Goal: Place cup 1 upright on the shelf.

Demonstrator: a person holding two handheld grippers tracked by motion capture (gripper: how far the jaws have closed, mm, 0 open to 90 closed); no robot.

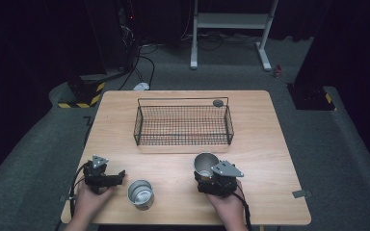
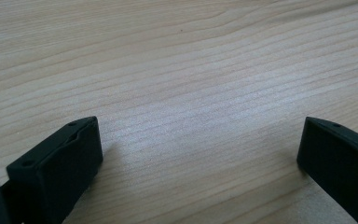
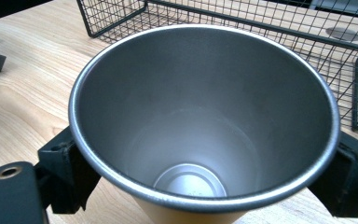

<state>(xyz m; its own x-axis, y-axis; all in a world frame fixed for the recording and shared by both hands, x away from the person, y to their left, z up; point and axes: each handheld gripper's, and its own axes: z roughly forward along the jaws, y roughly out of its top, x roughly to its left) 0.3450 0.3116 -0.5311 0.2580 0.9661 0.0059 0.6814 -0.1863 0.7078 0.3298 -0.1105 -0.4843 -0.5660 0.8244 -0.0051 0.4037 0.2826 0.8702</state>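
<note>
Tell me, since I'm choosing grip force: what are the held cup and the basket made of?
The held cup looks like brushed metal, probably steel: dull grey sheen, rolled rim. The basket looks like thin black-coated wire: open mesh you can see through.

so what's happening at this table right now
A person at a wooden table works a pair of tongs in each hand. The right tongs are closed around a metal cup, jaws pressing its sides just under the rim, with a wire basket just beyond it. The left tongs sit open over bare wood, jaws wide apart with nothing between them. A second metal cup stands on the table between the two hands, untouched.
</note>
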